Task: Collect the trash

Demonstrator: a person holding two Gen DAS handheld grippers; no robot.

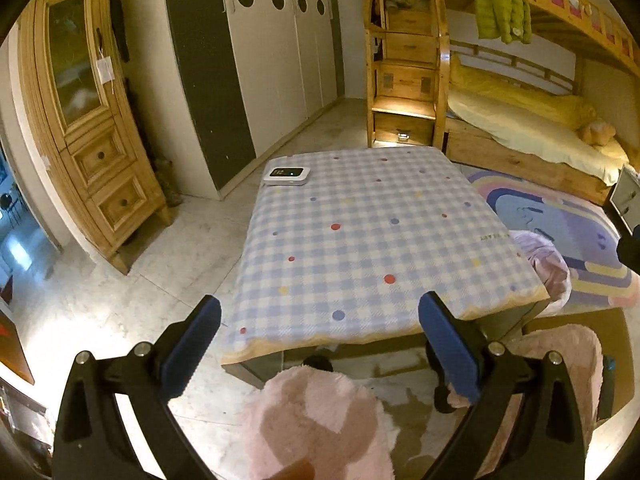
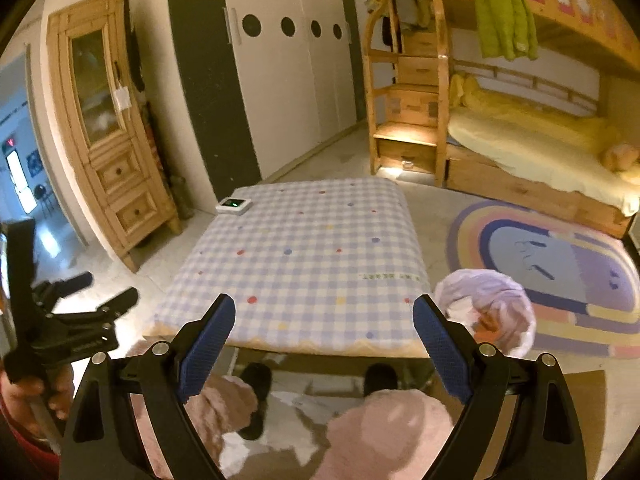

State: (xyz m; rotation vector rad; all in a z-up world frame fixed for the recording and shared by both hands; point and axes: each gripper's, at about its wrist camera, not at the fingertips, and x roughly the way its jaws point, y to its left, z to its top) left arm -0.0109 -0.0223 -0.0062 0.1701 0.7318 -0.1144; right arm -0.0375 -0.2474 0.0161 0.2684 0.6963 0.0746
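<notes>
A lilac trash bag (image 2: 500, 292) stands open on the floor at the table's near right corner, with white and orange scraps (image 2: 482, 318) inside. In the left wrist view only part of the bag (image 1: 546, 268) shows past the table edge. My right gripper (image 2: 324, 320) hangs open over the table's near edge with nothing between its blue pads (image 2: 208, 340). My left gripper (image 1: 320, 340) is open and empty too, above the near left corner. In the right wrist view the left gripper (image 2: 108, 286) appears at the far left, held by a hand (image 2: 24, 396).
The table (image 2: 304, 264) wears a blue checked cloth with coloured dots; a small white device (image 2: 234, 205) lies at its far left corner. The person's knees in pink fluffy fabric (image 2: 384, 432) are below. A wooden cabinet (image 1: 92, 128), white wardrobe, bunk bed and rainbow rug (image 2: 552, 264) surround it.
</notes>
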